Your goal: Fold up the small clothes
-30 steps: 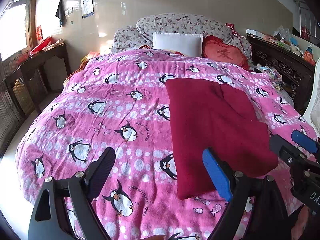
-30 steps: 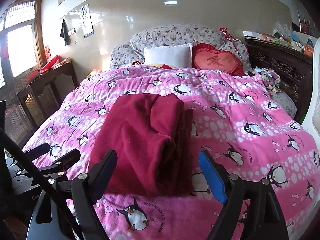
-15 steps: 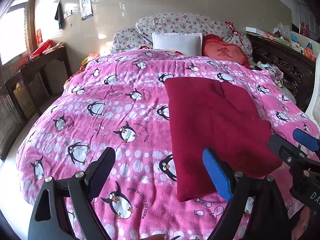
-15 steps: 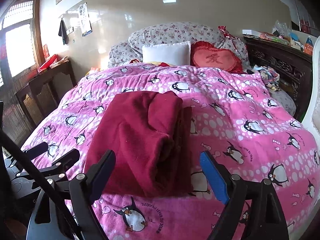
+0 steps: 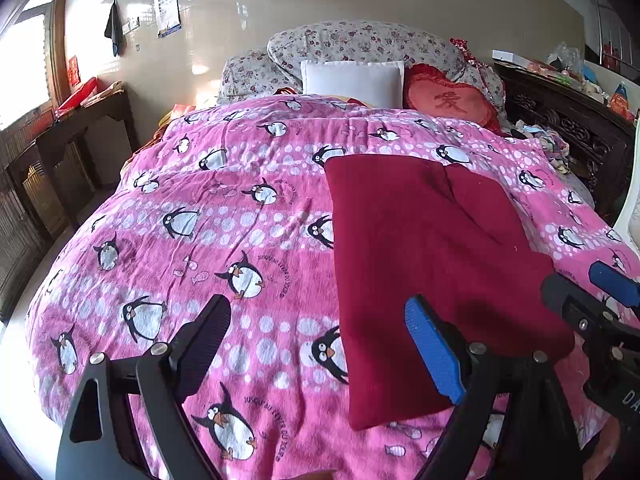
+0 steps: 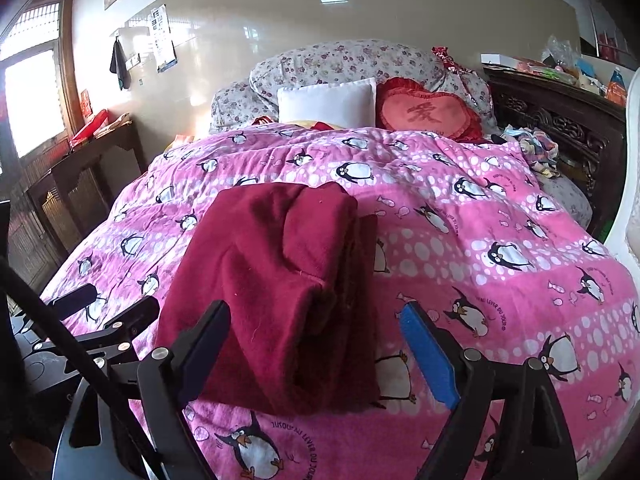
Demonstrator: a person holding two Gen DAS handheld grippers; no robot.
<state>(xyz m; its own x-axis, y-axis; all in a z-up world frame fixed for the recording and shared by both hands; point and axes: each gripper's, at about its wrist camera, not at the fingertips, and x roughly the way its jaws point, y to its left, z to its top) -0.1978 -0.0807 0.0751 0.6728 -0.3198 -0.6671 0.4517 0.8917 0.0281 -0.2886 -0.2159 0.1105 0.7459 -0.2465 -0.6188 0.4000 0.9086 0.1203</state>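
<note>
A dark red garment (image 5: 424, 248) lies folded into a long rectangle on the pink penguin blanket (image 5: 224, 216); in the right wrist view the garment (image 6: 276, 280) shows stacked layers with a thick folded edge on its right. My left gripper (image 5: 316, 344) is open and empty, held above the blanket just left of the garment's near end. My right gripper (image 6: 312, 340) is open and empty, held over the garment's near edge. Each gripper shows at the edge of the other's view.
Floral pillows (image 5: 360, 48), a white cushion (image 5: 352, 80) and a red heart cushion (image 5: 448, 100) sit at the head of the bed. A dark carved cabinet (image 5: 568, 128) stands at the right, a dark side table (image 5: 76, 136) at the left. Loose clothes (image 6: 536, 148) lie at the bed's right edge.
Both grippers have drawn back and risen slightly, so the garment sits a little farther away in both views. Both stay open; the garment has not moved.
</note>
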